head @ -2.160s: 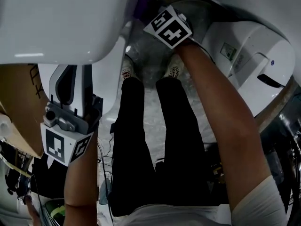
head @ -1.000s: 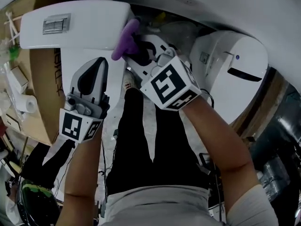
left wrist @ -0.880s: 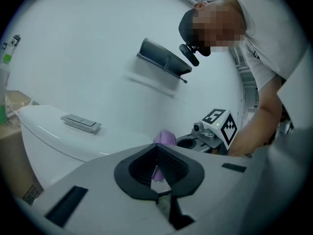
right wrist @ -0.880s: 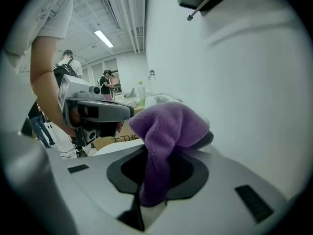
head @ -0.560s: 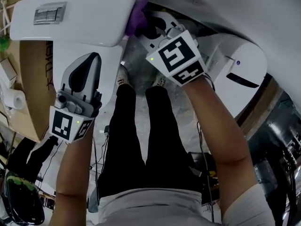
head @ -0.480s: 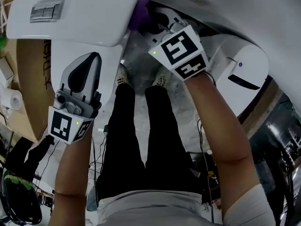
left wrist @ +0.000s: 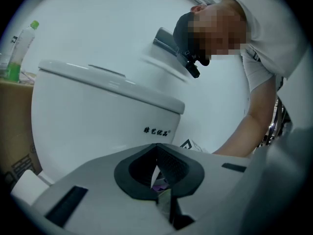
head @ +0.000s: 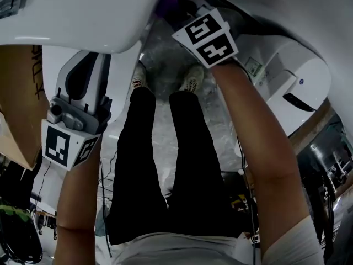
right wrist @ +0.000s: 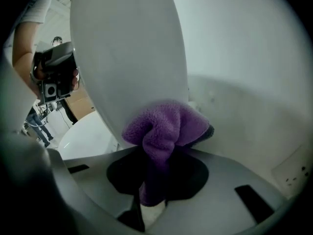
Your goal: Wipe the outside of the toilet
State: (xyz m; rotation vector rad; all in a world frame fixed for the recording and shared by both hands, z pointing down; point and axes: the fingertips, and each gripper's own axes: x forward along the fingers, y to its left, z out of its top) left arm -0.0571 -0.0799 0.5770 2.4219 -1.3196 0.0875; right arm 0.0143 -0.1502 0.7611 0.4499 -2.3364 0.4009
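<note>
Right gripper (right wrist: 155, 182) is clamped tight on a purple cloth (right wrist: 164, 126), which is bunched against the right side of the toilet (right wrist: 129, 58) tank, close to the far wall. Left gripper (left wrist: 159, 182) has its jaws pinched together on nothing and hovers in front of the tank. Looks like mid-wipe to me. Next move would be dragging the cloth along that side with steady pressure.

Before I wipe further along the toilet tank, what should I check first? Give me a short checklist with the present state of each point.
1. Purple cloth gripped in right tongs: ok.
2. Cloth pressed against the side of the tank: ok.
3. Left tongs shut, empty, off the tank: ok.
4. Tank side already clean: cannot tell.
</note>
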